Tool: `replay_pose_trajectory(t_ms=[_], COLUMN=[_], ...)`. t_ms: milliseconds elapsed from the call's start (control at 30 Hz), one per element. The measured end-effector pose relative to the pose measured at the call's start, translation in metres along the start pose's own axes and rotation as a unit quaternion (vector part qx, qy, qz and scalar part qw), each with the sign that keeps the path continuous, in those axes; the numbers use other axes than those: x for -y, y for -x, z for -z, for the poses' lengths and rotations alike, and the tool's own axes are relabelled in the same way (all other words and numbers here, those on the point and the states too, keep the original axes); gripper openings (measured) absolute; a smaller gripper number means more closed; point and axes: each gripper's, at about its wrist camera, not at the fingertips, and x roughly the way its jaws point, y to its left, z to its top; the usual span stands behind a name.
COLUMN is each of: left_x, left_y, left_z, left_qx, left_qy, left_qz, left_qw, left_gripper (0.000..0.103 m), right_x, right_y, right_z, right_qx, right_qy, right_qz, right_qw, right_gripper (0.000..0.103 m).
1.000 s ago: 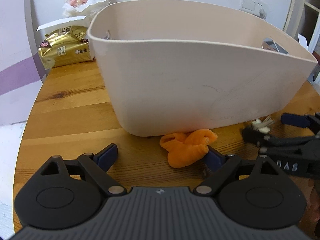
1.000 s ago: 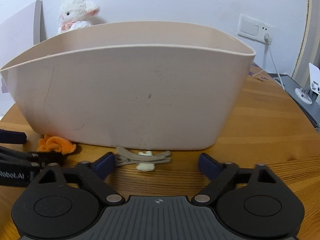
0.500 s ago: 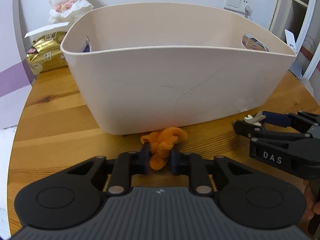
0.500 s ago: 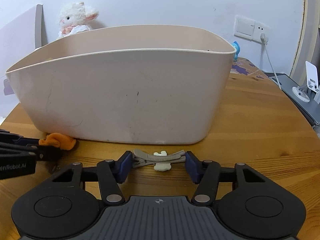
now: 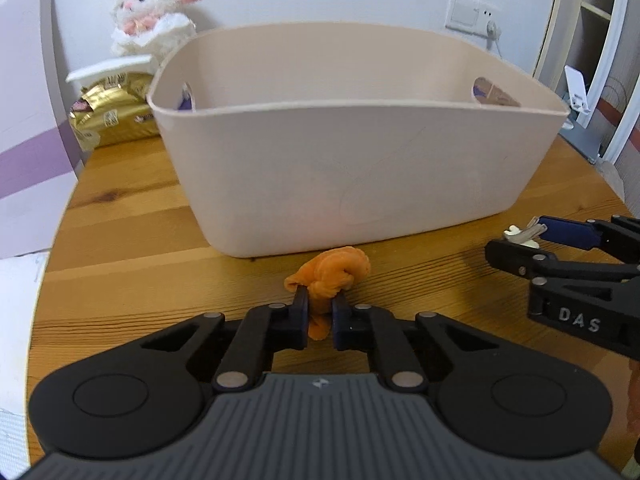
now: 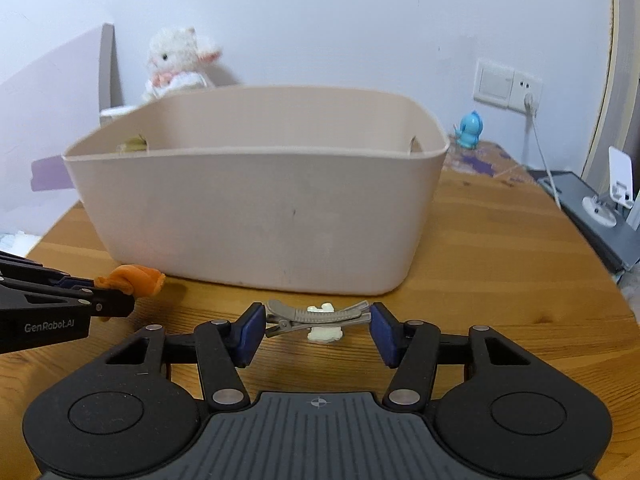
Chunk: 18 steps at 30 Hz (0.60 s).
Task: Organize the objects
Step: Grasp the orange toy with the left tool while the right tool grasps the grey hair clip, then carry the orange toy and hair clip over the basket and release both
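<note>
Both grippers have risen: left gripper [image 5: 320, 312] pinches orange scrunchie [image 5: 330, 272], right gripper [image 6: 318, 326] clamps hair clip [image 6: 316, 314] endwise (slip-prone); lift level over basket [image 6: 256, 216].

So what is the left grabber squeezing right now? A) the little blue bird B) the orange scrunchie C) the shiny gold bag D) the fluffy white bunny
B: the left gripper has its fingers pinched shut on the orange scrunchie, in front of the beige basket.
</note>
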Motion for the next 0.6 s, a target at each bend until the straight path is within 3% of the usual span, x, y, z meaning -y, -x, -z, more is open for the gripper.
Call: replay_pose_trajectory(t_ms=[300, 600], left_x=[0.004, 0.018], left_y=[0.059, 0.108], left_z=[-0.008, -0.040], left_qx=[0.058, 0.126], left_qy=[-0.011, -0.029], left_qz=[-0.012, -0.021], left_qw=[0.9982, 0.9913], left_gripper=[0.012, 0.012], right_x=[0.012, 0.031], right_y=[0.062, 0.103], right_z=[-0.015, -0.051], right_qx=[0.061, 0.120], right_qy=[0.012, 0.005], right_qz=[-0.007, -0.016], right_qw=[0.998, 0.993], right_gripper=[0.054, 0.054])
